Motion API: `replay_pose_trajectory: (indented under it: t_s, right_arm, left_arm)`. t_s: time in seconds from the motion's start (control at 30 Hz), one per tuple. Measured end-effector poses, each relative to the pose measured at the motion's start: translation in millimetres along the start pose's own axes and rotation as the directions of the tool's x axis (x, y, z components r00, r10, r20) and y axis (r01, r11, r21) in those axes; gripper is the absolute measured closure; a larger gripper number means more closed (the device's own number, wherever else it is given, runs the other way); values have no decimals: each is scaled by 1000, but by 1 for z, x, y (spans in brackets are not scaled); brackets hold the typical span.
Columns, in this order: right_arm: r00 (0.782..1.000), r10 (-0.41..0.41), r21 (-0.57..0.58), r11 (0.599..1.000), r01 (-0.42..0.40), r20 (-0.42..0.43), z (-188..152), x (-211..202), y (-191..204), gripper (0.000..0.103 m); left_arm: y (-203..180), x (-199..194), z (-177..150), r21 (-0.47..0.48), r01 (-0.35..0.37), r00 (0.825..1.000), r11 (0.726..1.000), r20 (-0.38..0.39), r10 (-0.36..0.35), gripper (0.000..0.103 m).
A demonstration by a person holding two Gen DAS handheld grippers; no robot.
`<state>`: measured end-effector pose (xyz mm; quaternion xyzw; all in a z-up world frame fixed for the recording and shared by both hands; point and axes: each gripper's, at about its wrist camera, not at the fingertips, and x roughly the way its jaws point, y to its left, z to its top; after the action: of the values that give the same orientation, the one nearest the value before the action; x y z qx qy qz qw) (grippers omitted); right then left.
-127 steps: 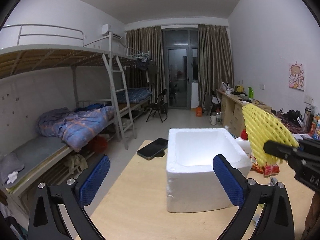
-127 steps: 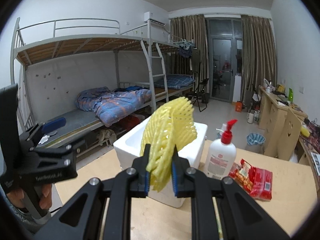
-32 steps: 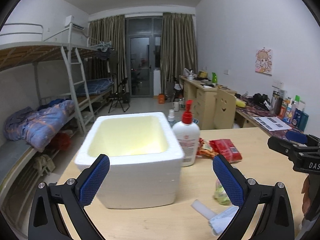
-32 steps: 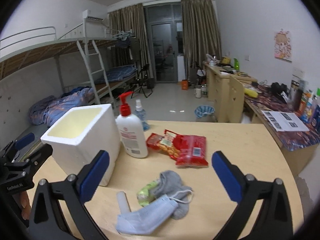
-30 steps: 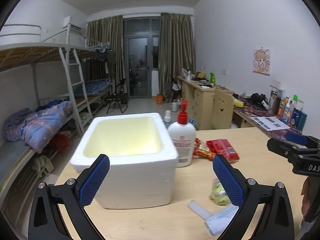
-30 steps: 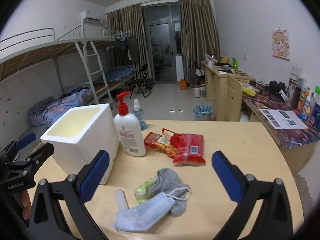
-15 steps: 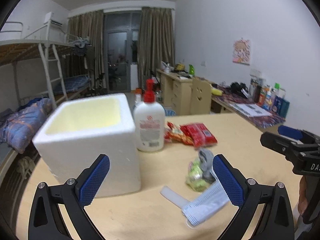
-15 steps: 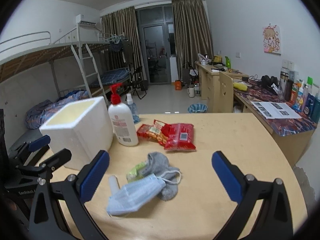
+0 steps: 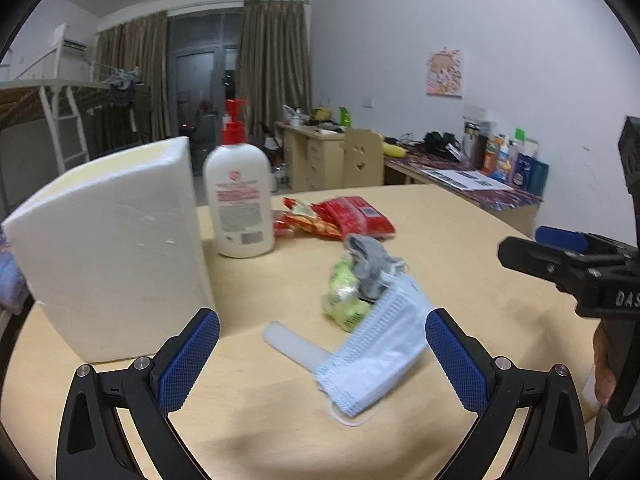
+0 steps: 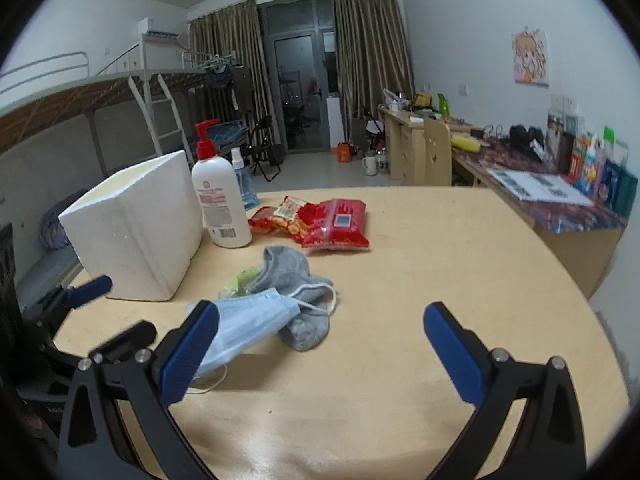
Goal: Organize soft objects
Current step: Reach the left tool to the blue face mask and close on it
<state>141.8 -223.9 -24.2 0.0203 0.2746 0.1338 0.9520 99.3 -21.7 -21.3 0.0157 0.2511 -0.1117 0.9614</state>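
Item: blue face mask (image 9: pixel 376 354), centre-lower frame of the left wrist view, lying flat on the desk (image 10: pixel 420 280). Long axis runs from lower left to upper right; its upper end overlaps a grey sock (image 10: pixel 296 280) and a green packet (image 9: pixel 345 296), and an ear loop trails off the lower end. A white tube (image 9: pixel 294 345) lies partly under its left edge.

Receptacle: white foam box (image 9: pixel 116 248), left of frame, open top, just beside a pump bottle (image 9: pixel 239 200). Red snack bags (image 10: pixel 320 222) lie behind the pile.

Left tool (image 9: pixel 322 360): fingers spread wide, empty, framing the mask. Right tool (image 10: pixel 320 354): spread wide, empty, low over the desk near the pile.

Handling note (judgement): approach across the short axis, pinch mid-body, and lift clear so the sock and tube are not dragged along.
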Motion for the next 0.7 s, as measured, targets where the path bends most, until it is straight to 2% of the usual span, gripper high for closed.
replay_pose_trajectory:
  t_s: [0.13,0.2,0.57,0.7]
  right_arm:
    - [1000,8,18,1000,-8,-14,-3,3,-6,0]
    - [1000,16,20,1000,-16,-26,-6,6,-8,0]
    - [998,33,38,999,-31,-52,-11,13,-25,0]
    - [998,40,49,998,-37,-52,-11,13,-30,0]
  left_arm:
    - [-14,8,-4,34,40,999,999,-19,-39,0]
    - [-22,13,-7,57,32,999,998,-25,-31,0]
    - [-41,34,-8,68,88,994,994,-72,-83,1]
    - [-47,44,-7,73,98,991,992,-98,-91,5]
